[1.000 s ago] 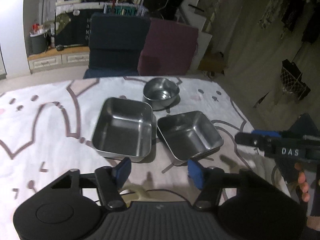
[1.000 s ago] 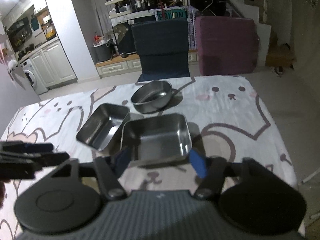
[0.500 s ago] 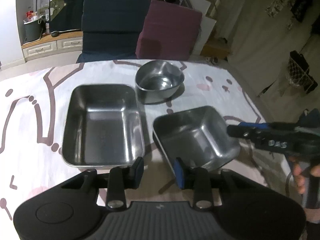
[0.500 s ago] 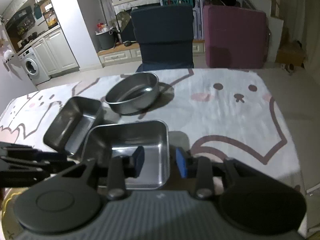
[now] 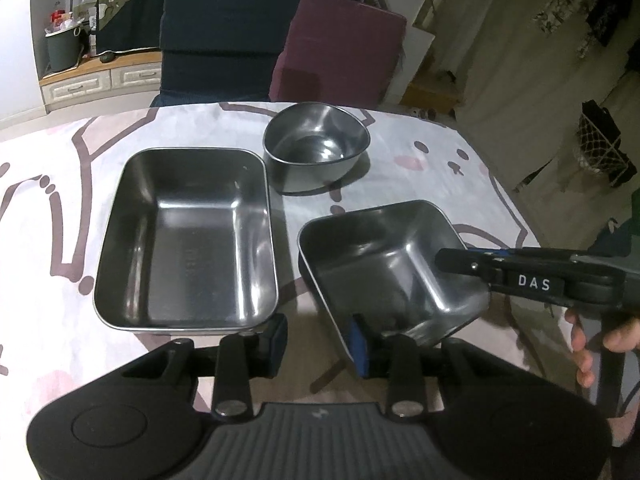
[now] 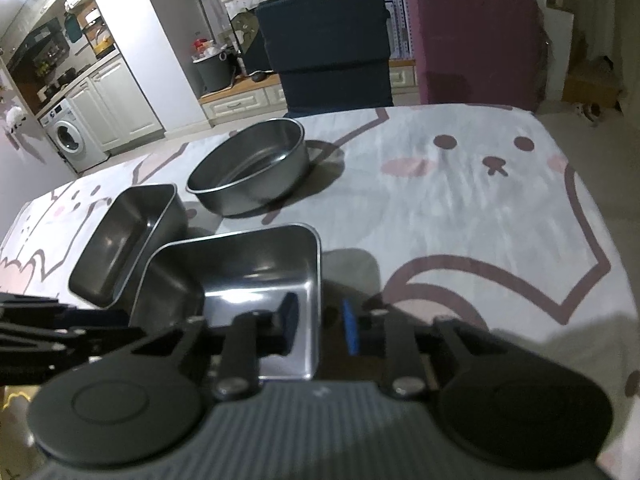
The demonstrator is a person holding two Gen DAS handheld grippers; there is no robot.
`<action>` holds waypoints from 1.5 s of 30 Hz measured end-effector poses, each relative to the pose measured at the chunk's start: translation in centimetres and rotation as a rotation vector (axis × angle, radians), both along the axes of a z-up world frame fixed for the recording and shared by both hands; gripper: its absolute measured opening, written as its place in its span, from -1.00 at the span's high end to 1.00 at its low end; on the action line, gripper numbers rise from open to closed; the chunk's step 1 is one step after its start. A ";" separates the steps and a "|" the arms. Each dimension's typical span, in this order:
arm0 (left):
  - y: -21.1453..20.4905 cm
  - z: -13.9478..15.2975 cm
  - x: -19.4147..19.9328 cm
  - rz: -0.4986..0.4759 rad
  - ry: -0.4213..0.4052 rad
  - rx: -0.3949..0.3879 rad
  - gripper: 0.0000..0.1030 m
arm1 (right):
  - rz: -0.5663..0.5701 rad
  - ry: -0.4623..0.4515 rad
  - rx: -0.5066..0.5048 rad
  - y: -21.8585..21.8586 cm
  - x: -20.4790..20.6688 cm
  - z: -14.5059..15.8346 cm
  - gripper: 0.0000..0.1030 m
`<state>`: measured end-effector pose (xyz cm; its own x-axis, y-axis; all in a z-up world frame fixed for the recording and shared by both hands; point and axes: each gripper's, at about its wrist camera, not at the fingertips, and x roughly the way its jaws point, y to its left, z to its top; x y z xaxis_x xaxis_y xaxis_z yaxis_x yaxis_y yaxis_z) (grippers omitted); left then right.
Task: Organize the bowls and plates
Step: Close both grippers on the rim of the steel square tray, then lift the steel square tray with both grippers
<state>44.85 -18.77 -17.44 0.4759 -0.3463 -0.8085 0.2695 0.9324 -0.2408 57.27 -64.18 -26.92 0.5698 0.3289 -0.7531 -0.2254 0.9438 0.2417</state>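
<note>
The smaller square dish [image 6: 236, 280] sits on the bench [image 6: 460, 208], near the larger dish [image 5: 184, 240] and the round bowl [image 5: 316, 146]. The right gripper [image 6: 318, 328] has dropped over its right wall, its fingers closing to narrow with that wall between them; whether they pinch it I cannot tell. The left gripper [image 5: 316, 342] has narrowed too, holding nothing. A lift for nesting looks imminent.

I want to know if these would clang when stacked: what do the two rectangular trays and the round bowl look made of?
All three look like stainless steel. The larger tray and smaller tray have a brushed, satin grey sheen with soft light streaks. The round bowl is shinier, with mirror-like glare inside. The thin rolled rims suggest pressed sheet metal.
</note>
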 end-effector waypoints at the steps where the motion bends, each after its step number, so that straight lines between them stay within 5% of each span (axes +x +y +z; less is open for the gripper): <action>1: 0.0 -0.1 0.0 0.003 -0.003 -0.001 0.33 | 0.003 -0.002 0.004 0.0 -0.1 0.1 0.65; 6: -0.6 0.0 -0.1 -0.022 -0.044 0.007 0.81 | 0.020 -0.012 -0.016 0.4 -0.2 0.1 0.82; 29: 1.5 2.4 -1.9 -0.075 -0.127 -0.024 0.84 | -0.015 -0.051 -0.009 1.1 -3.7 2.5 0.88; 45: 13.1 9.1 -8.9 -0.055 -0.139 -0.031 0.85 | 0.013 -0.027 0.047 9.4 -10.4 8.3 0.84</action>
<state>35.93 -5.64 -8.33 0.5621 -0.3986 -0.7247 0.3526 0.9081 -0.2260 46.91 -54.78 -18.61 0.5852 0.3712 -0.7209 -0.2447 0.9284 0.2795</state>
